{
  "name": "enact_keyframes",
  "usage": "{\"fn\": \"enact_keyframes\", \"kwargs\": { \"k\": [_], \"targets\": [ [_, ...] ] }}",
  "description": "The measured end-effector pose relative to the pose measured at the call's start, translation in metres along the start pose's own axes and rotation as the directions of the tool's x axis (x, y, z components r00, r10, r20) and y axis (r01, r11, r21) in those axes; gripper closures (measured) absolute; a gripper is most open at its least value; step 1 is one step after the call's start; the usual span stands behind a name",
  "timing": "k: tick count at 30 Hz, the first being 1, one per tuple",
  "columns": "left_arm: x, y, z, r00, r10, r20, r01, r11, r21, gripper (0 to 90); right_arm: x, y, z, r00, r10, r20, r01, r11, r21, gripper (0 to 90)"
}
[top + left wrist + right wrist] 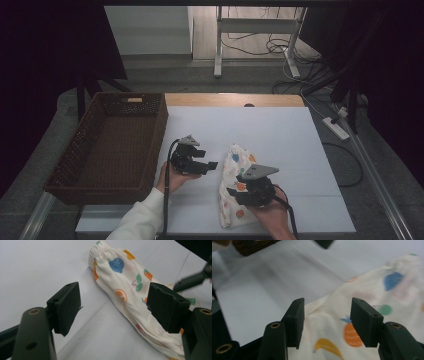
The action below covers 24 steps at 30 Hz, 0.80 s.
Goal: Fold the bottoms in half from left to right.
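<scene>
A cream cloth printed with coloured fruit point(231, 172) lies bunched lengthwise on the white table top point(260, 130), its elastic-gathered end point(98, 250) farthest from me. My left gripper point(214, 165) hovers just left of the cloth, jaws wide apart and empty; in the left gripper view the cloth point(125, 290) runs between and past its pads point(67, 306). My right gripper point(231, 191) sits over the near part of the cloth, open, with the printed fabric point(329, 325) beneath the gap of its jaws and nothing pinched.
A dark brown wicker basket point(80, 145) stands at the table's left side, its inside bare. A bare wooden strip point(235, 99) runs along the far edge. Cables, a power strip point(336, 128) and a table frame lie on the floor beyond.
</scene>
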State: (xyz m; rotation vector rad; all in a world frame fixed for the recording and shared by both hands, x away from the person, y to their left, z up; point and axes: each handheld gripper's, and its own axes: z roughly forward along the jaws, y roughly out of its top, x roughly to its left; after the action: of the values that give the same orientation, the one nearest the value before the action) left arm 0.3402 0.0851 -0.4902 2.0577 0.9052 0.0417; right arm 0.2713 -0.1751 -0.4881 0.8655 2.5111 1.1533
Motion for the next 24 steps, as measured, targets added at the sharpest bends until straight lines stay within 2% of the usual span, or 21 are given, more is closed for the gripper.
{"fn": "enact_keyframes", "kwargs": {
  "k": [5,9,17,24],
  "targets": [
    [0.001,0.000,0.001,1.0000,-0.003,-0.001,0.003,1.0000,0.003,26.0,-0.028,-0.003,-0.004,0.9981,0.049,0.038,-0.049,0.999,-0.005,45.4],
    [0.001,-0.001,0.003,1.0000,-0.003,0.002,0.003,1.0000,0.007,26.0,-0.047,-0.005,-0.002,0.9949,0.089,0.048,-0.088,0.996,-0.003,45.4],
    [0.000,-0.001,0.001,1.0000,0.000,-0.001,0.000,1.0000,0.003,26.0,-0.073,-0.002,0.006,0.9888,0.127,0.079,-0.127,0.992,-0.010,45.9],
    [0.000,-0.001,0.000,1.0000,0.002,0.002,-0.002,1.0000,-0.001,25.9,-0.097,-0.002,0.009,0.9792,0.175,0.102,-0.175,0.984,-0.011,46.1]
  ]
}}
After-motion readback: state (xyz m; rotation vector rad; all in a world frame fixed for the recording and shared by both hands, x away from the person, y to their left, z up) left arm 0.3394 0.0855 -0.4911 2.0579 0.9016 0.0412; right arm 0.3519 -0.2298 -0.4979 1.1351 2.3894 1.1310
